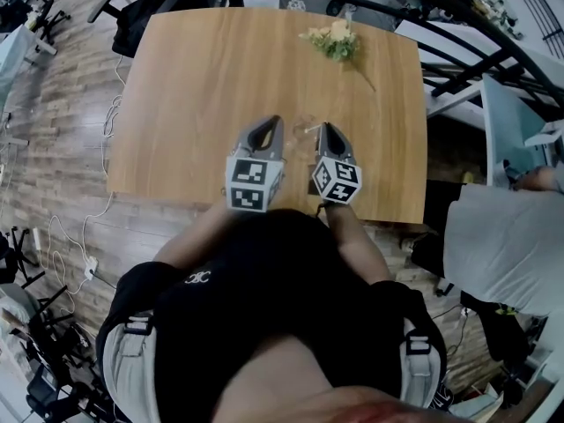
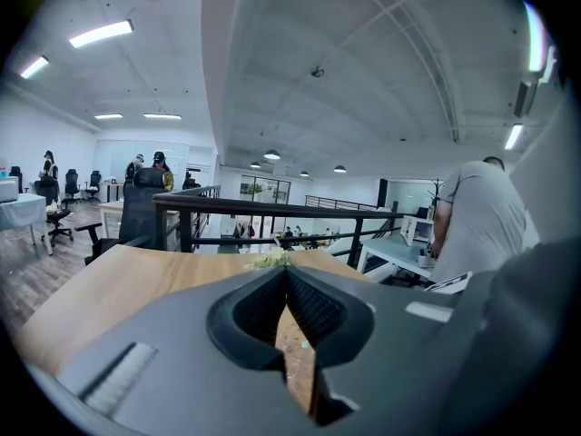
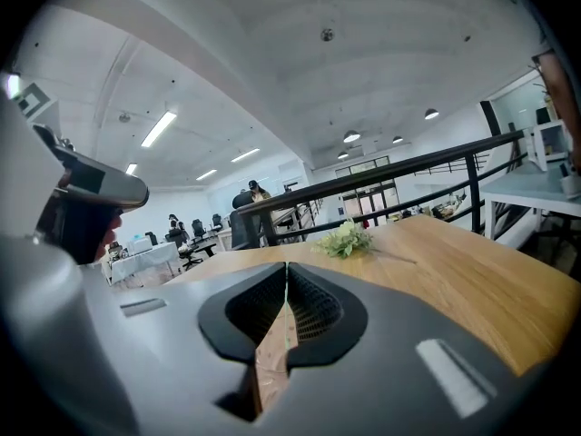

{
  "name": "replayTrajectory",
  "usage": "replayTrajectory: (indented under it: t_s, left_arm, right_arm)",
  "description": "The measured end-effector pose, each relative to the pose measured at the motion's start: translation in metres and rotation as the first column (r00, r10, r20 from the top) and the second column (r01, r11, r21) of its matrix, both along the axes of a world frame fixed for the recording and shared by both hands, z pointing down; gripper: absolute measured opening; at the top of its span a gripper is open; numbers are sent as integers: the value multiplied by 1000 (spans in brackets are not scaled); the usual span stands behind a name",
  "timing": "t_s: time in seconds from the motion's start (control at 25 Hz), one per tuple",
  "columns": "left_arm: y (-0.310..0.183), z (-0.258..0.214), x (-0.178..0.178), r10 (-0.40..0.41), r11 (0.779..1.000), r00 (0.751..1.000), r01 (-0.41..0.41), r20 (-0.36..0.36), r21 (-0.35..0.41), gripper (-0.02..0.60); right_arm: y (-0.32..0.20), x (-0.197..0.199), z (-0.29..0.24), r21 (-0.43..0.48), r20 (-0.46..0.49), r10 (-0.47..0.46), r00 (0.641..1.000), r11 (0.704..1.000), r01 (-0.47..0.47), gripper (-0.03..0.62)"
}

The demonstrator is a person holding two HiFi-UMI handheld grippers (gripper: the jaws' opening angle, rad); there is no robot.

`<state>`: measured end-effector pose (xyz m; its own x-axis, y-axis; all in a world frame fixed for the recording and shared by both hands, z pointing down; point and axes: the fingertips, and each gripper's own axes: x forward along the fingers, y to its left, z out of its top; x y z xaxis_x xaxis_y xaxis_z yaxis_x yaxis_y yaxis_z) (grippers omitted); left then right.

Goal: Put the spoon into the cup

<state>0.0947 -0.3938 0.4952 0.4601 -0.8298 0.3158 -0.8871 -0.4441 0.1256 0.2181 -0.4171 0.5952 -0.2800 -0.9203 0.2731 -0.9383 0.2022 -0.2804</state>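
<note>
I see no spoon and no certain cup in any view. In the head view a faint, glassy glint (image 1: 306, 130) lies on the wooden table (image 1: 194, 86) between my two grippers; what it is I cannot tell. My left gripper (image 1: 273, 122) hovers over the table's near middle, jaws closed tip to tip with nothing between them (image 2: 287, 272). Beside it, my right gripper (image 1: 324, 127) is likewise shut and empty (image 3: 287, 266). Both point toward the far side of the table.
A sprig of pale flowers (image 1: 335, 40) lies near the far edge. A black railing (image 2: 272, 212) runs behind the table. A person in grey (image 1: 502, 245) stands to the right. Cables (image 1: 79, 236) trail on the floor at the left.
</note>
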Motion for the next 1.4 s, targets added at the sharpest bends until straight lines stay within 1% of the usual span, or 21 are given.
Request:
replayTrajectory:
  t_s: [0.24, 0.6, 0.84, 1.16, 1.4]
  left_arm:
    - [1, -3, -3, 3, 1000, 1000, -3, 0, -3, 11]
    - [1, -1, 4, 22, 1000, 1000, -22, 5, -6, 12]
    - [1, 1, 6, 33, 999, 999, -32, 14, -11, 11]
    - [-1, 1, 10, 39, 999, 999, -39, 8, -19, 11]
    - [1, 2, 8, 41, 999, 999, -41, 4, -28, 11]
  right_arm:
    - [3, -6, 13, -39, 9, -1, 1000, 999, 2, 11]
    - [7, -12, 34, -95, 9, -10, 1000, 995, 11, 11]
    - [7, -9, 41, -125, 14, -4, 1000, 992, 6, 12]
    - [9, -11, 55, -172, -27, -16, 1000, 985, 11, 14]
    - [13, -14, 60, -194, -30, -35, 999, 981, 29, 29]
